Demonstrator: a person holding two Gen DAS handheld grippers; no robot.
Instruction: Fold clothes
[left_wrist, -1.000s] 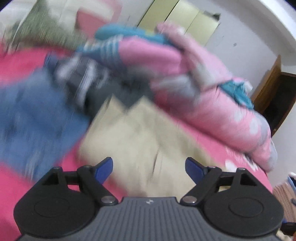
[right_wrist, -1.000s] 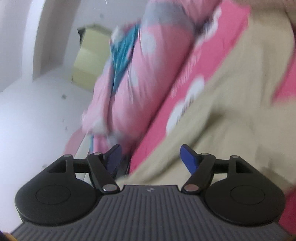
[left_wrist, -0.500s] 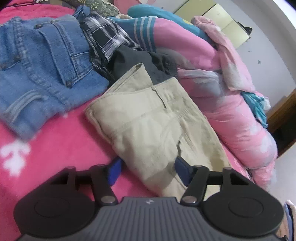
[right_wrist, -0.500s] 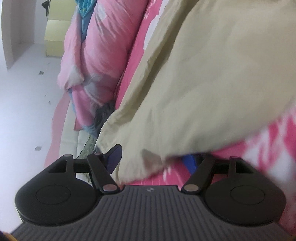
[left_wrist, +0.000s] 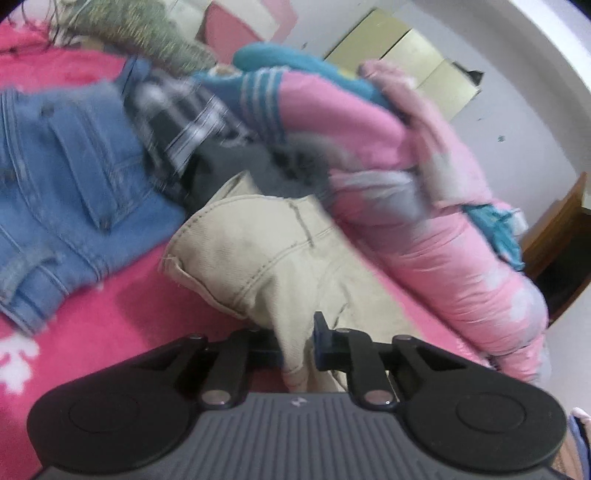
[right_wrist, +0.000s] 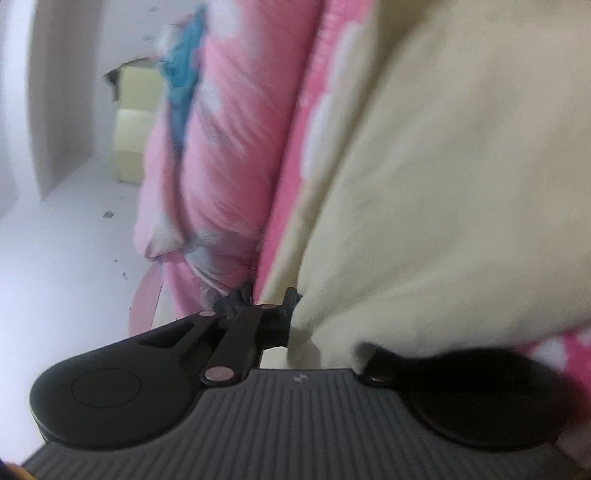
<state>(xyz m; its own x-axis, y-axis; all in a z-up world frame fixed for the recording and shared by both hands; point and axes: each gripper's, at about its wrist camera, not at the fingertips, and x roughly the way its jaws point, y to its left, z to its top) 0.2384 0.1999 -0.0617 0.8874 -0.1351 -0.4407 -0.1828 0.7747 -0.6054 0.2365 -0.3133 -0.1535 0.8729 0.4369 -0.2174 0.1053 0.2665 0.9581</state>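
Beige trousers (left_wrist: 273, 254) lie on the pink bed cover (left_wrist: 122, 314), waistband toward the far clothes pile. My left gripper (left_wrist: 297, 343) is shut on a fold of the trousers' near edge, cloth pinched between its blue pads. In the right wrist view the same beige trousers (right_wrist: 443, 184) fill the right half of the picture. My right gripper (right_wrist: 310, 328) is closed in on the cloth's edge; its right finger is hidden under the fabric.
Blue jeans (left_wrist: 55, 192) lie left of the trousers, with a plaid shirt (left_wrist: 184, 125) and a dark garment (left_wrist: 236, 162) behind them. A rolled pink quilt (left_wrist: 424, 206) runs along the bed's far side, also the pink quilt (right_wrist: 229, 147). White wall and yellow-green cabinets (left_wrist: 399, 59) stand beyond.
Both grippers were open around the trousers' edge and have closed on the cloth. The left view has risen slightly and blurred.
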